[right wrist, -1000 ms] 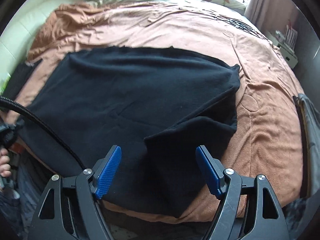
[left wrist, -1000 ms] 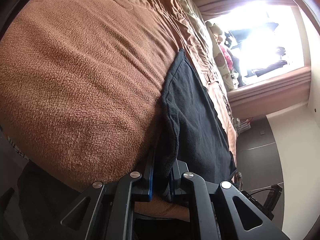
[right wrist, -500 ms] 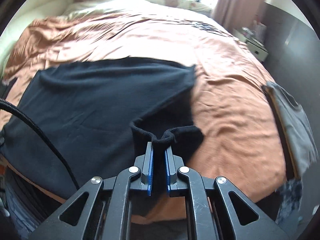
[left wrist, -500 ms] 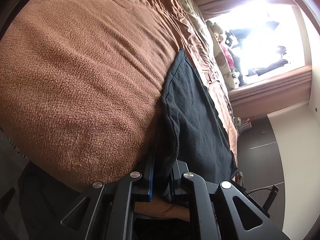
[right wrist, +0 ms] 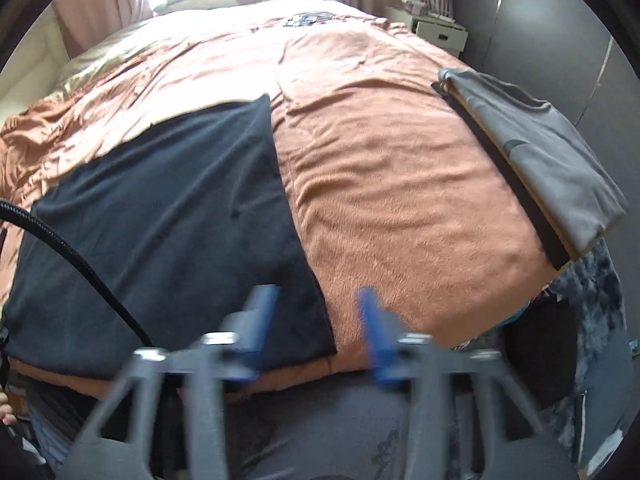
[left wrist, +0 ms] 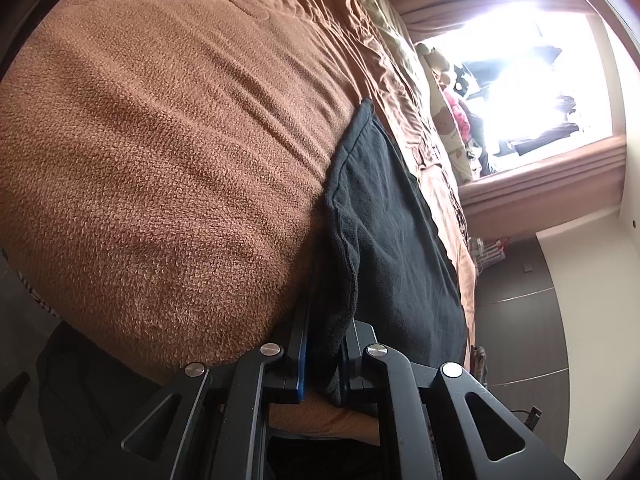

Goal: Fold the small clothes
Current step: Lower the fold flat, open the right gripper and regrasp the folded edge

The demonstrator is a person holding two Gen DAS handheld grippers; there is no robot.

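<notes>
Brown blanket (right wrist: 400, 184); black garment (right wrist: 168, 232) lies seemingly lengthwise.

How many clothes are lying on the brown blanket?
2 for sure. The black garment lies spread flat at the near left, with the left gripper pinching its edge. The grey garment sits folded at the blanket's right edge. More may lie out of view.

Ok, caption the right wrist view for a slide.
Right gripper, jaws just reopened and empty, above the black garment folded flat on the brown blanket.
</notes>
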